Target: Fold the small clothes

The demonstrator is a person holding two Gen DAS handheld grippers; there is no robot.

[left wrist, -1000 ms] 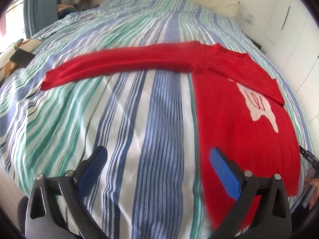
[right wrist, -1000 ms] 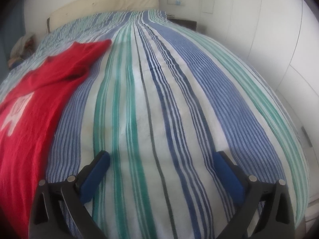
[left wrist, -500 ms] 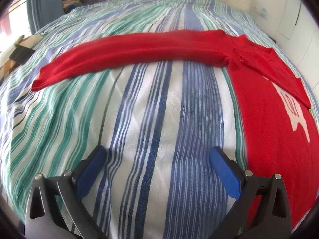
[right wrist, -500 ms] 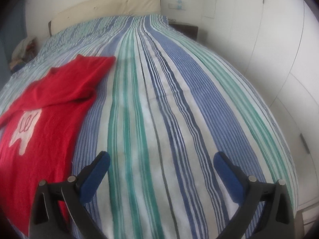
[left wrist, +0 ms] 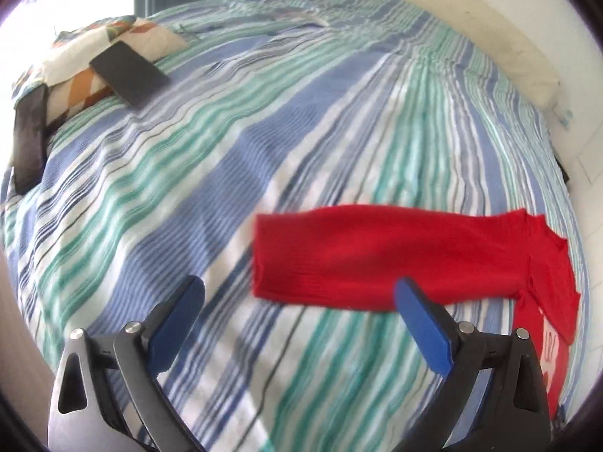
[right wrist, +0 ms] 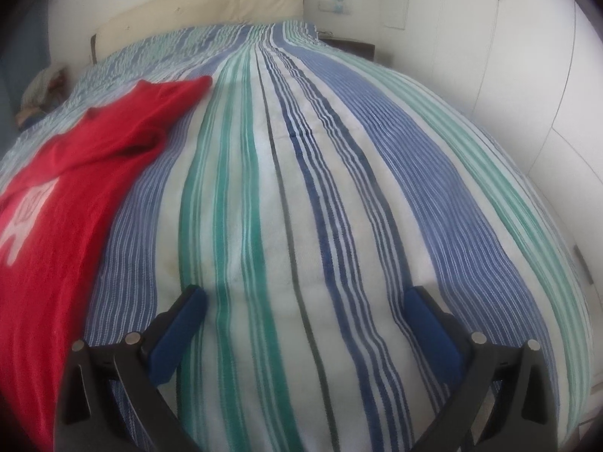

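Observation:
A red long-sleeved sweater (left wrist: 377, 256) with a white print lies flat on the striped bedspread (left wrist: 226, 150). In the left wrist view its stretched-out sleeve reaches left, with the cuff end just ahead of my left gripper (left wrist: 301, 293), which is open and empty above the bed. In the right wrist view the sweater's body (right wrist: 56, 226) lies at the left, its other sleeve folded back toward the headboard. My right gripper (right wrist: 305, 301) is open and empty over bare bedspread (right wrist: 301, 150), to the right of the sweater.
A patterned pillow (left wrist: 113, 45) with a dark flat object (left wrist: 128, 71) on it lies at the bed's far left, another dark object (left wrist: 28, 143) beside it. A cream headboard (right wrist: 203, 7) and white wardrobe doors (right wrist: 527, 75) stand behind and to the right.
My left gripper has swung left along the sleeve, so the cuff end now sits ahead of it. The right gripper has barely moved. The sweater lies as before.

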